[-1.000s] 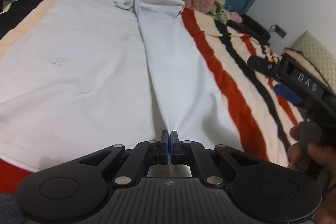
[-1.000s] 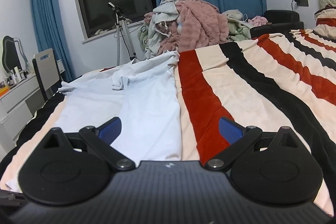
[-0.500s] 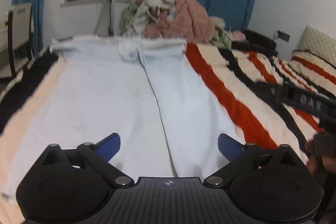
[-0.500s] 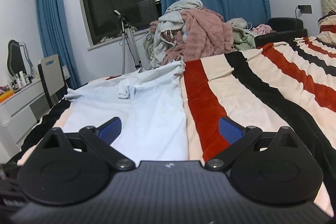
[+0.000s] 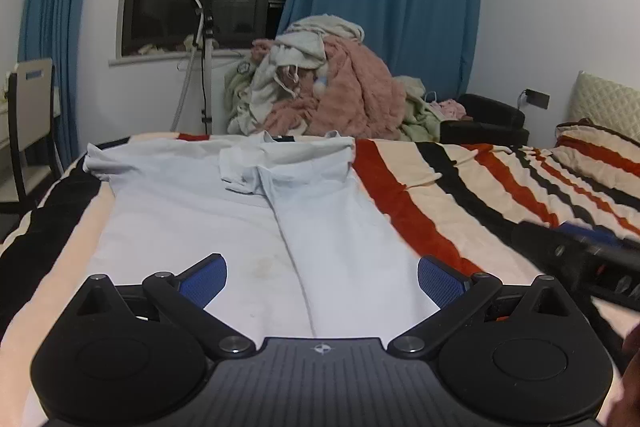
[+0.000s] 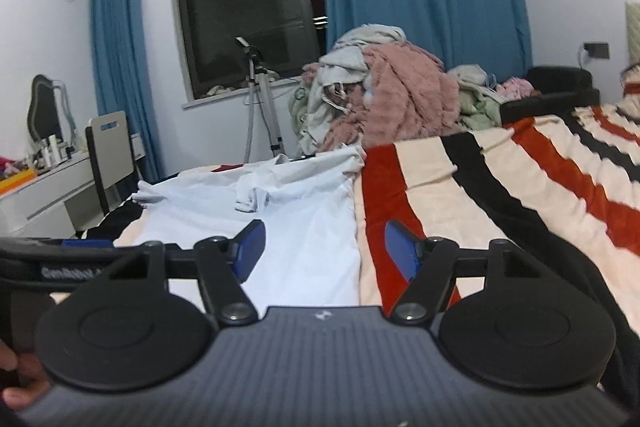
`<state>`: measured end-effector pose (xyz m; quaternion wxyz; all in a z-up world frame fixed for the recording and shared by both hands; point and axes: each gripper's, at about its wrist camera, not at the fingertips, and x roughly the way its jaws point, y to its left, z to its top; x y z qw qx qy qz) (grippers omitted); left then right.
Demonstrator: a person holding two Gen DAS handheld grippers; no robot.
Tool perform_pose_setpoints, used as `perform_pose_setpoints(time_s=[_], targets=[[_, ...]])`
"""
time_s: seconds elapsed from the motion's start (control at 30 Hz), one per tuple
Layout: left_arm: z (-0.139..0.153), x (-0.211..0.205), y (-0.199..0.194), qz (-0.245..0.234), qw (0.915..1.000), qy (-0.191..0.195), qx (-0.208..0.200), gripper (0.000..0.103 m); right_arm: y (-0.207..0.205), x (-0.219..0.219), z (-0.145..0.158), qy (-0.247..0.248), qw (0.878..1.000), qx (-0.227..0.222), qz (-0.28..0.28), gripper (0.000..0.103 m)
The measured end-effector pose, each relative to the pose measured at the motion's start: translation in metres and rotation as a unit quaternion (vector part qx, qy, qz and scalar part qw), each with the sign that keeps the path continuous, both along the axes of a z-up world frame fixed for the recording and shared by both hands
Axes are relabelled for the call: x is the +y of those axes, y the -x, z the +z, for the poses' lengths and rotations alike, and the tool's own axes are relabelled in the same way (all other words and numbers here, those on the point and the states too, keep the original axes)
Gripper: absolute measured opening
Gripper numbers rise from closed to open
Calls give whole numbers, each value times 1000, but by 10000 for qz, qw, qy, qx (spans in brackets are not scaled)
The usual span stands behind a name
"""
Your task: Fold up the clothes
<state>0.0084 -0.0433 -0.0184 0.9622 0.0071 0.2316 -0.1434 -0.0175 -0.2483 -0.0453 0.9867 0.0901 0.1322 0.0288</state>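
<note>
On the striped bed lies the white shirt, one side folded in: light, limp cloth, best pinched at the hem; left gripper gapes empty, right gripper is closing, nothing pinched

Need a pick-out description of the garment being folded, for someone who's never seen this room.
Start at the bed with the red, black and cream striped blanket. On its window-side end lies the pale blue short-sleeved polo shirt, flat, one side folded over the middle. Unlike the heaped pink and grey laundry pile beyond it, it is the only garment spread smooth.
</note>
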Motion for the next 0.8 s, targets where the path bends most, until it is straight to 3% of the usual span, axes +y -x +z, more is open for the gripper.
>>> perform_pose_setpoints(time_s=[0.07,0.27,0.8], targets=[[-8,5,-1,34,10000,18,48,102,-1,0,-2,21,9999,-61,-81,103],[-16,21,-5,149,9995,186,226,102,-10,-1,-6,-91,9999,-39,-123,103],[2,31,12,49,9995,-314,-18,102,-23,1,-25,10,9985,366,-408,103]])
